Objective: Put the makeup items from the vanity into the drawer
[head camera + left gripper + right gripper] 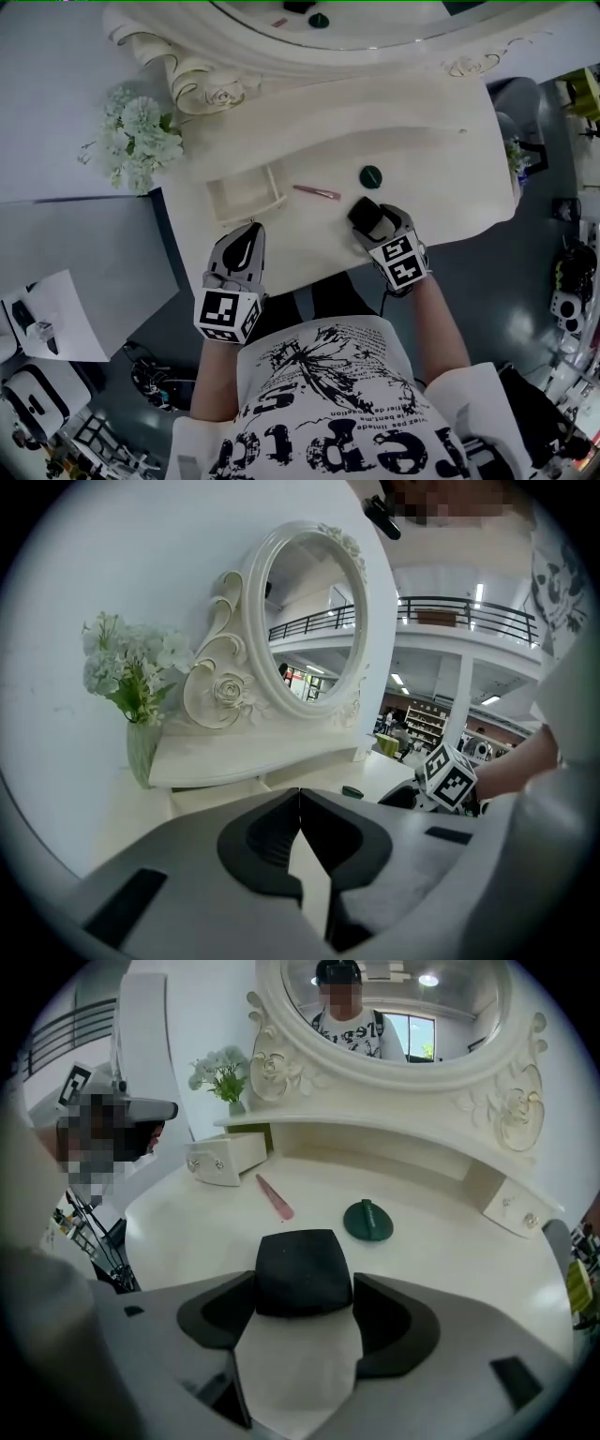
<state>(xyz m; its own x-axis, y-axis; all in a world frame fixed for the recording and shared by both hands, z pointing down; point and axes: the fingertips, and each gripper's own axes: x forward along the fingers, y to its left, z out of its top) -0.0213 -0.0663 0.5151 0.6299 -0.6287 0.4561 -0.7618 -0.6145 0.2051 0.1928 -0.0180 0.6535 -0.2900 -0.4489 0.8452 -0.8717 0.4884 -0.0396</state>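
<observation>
A black square compact (302, 1269) lies on the cream vanity top (441, 187) between the jaws of my right gripper (305, 1283), which stands open around it; the pads flank it closely without clearly pressing. In the head view that compact (362, 210) is near the vanity's front edge. Beyond it lie a round dark green item (367, 1221) and a pink pencil (274, 1197). The small drawer (277, 187) at the left stands pulled out and looks empty. My left gripper (249, 232) hovers over the front left edge, shut with nothing in it.
A vase of white flowers (136, 136) stands at the vanity's back left corner. The oval mirror (394, 1016) and its carved shelf rise behind the items. A closed small drawer (514, 1206) sits at the right. Equipment clutters the floor around the vanity.
</observation>
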